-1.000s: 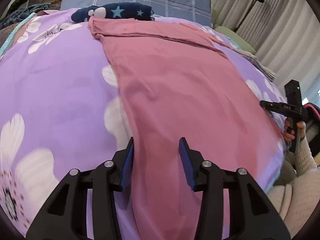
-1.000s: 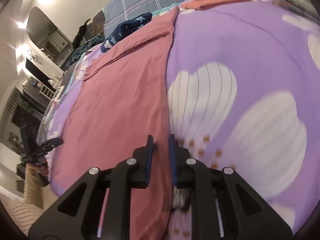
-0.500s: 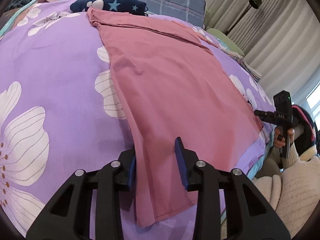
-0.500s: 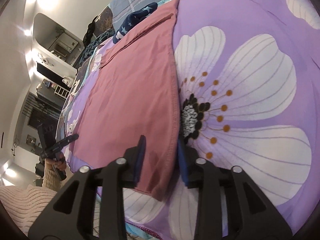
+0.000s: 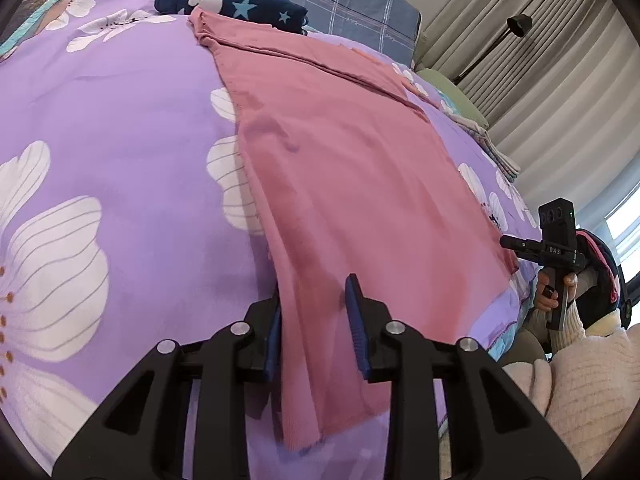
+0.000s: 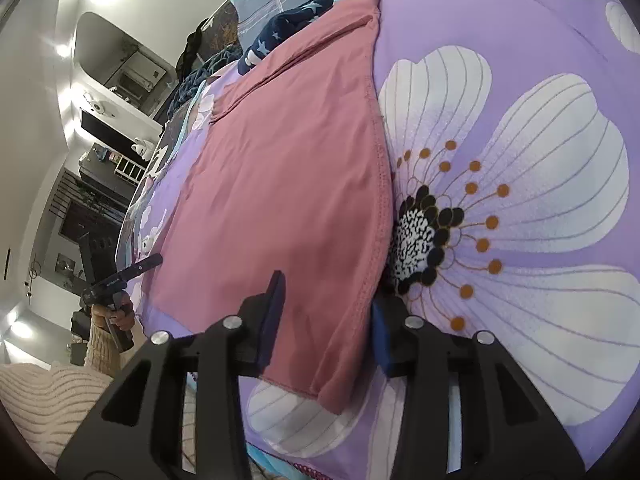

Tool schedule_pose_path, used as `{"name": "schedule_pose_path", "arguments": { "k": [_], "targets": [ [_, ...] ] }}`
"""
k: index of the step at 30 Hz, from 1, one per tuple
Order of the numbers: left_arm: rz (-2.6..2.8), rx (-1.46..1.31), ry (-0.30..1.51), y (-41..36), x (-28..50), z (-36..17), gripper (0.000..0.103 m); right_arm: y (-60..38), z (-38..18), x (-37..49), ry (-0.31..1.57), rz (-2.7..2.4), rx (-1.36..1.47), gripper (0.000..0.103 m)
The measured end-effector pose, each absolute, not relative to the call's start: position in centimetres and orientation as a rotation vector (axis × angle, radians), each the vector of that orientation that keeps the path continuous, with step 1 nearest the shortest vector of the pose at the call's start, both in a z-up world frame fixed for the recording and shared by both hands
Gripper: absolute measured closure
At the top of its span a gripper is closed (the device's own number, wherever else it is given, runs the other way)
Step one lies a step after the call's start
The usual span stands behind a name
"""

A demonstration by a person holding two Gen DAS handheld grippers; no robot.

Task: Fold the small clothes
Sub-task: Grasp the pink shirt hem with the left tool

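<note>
Garment [image 5: 352, 184], pink, lies flat on the bed [image 5: 120, 152], long axis running away from you, each near corner between partly open tongs: left tongs [image 5: 314, 320] closing on its corner, right tongs [image 6: 326, 316] straddling the hemmed corner, neither yet pinching.

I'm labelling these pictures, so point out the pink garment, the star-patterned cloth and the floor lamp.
pink garment [image 5: 352, 168], left wrist view, flat middle.
star-patterned cloth [image 5: 256, 10], left wrist view, top.
floor lamp [image 5: 519, 26], left wrist view, black head.
</note>
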State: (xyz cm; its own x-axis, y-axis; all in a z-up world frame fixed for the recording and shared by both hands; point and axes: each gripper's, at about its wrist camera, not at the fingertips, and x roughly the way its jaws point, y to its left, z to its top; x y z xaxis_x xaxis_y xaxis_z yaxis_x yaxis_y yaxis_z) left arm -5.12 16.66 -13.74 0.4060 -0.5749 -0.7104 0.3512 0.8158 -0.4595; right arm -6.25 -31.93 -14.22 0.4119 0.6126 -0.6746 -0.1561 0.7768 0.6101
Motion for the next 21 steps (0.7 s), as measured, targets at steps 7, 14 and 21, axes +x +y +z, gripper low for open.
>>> {"name": "schedule_pose_path", "arguments": {
  "k": [7,14,21],
  "targets": [
    [-0.554,-0.262,0.980,17.6,-5.8,-13.9,0.091,-32.7,-14.6,-6.7,1.053,0.509,0.542,0.073],
    [-0.510,-0.246,0.891,18.2,-7.0,-10.3,0.102,-35.1,-13.4,-7.6,0.965,0.476,0.671,0.101],
    [-0.490,-0.194,0.941,17.6,-6.8,-11.9,0.101,-35.0,-14.8,-7.4,1.049,0.447,0.620,0.100]
  ]
}}
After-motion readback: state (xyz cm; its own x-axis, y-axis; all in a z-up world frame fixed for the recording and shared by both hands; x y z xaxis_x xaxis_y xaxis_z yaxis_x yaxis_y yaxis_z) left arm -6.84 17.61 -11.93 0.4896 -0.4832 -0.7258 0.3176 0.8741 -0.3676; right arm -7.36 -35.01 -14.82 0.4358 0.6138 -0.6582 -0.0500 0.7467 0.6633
